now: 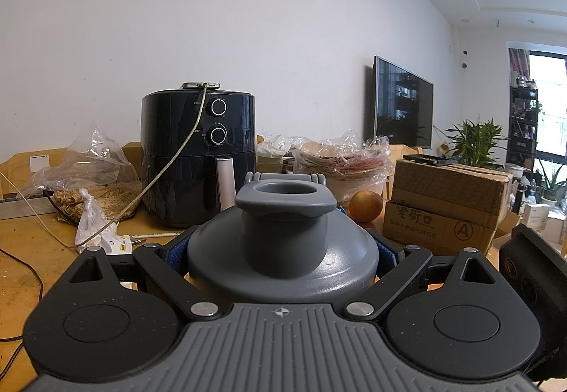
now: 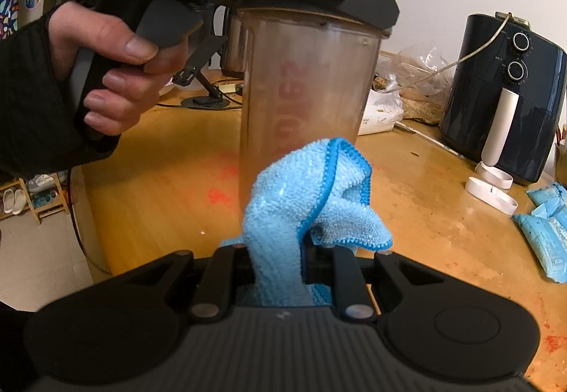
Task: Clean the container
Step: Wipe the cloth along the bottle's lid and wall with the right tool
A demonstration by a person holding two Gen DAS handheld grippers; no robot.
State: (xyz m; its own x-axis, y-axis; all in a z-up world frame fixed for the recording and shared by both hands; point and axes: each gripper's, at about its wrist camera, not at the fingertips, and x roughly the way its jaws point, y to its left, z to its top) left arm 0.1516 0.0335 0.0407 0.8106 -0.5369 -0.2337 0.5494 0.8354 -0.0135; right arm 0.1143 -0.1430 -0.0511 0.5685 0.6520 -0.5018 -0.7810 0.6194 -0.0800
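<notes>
The container is a clear shaker bottle (image 2: pixel 304 83) with red lettering and a grey lid (image 1: pixel 283 250) with a wide spout. My left gripper (image 1: pixel 281 257) is shut on the bottle just under the lid, holding it upright above the wooden table; in the right wrist view a hand (image 2: pixel 117 69) grips that gripper's handle. My right gripper (image 2: pixel 280 250) is shut on a light blue microfibre cloth (image 2: pixel 308 193). The bunched cloth presses against the lower front of the bottle. The bottle's base is hidden behind the cloth.
A black air fryer (image 1: pixel 198 158) (image 2: pixel 503 98) stands at the back of the wooden table (image 2: pixel 170 186). Plastic bags (image 1: pixel 88 165), an orange fruit (image 1: pixel 366 206), cardboard boxes (image 1: pixel 446 204), cables, white paper strips (image 2: pixel 492 186) and blue packets (image 2: pixel 545 232) lie around it.
</notes>
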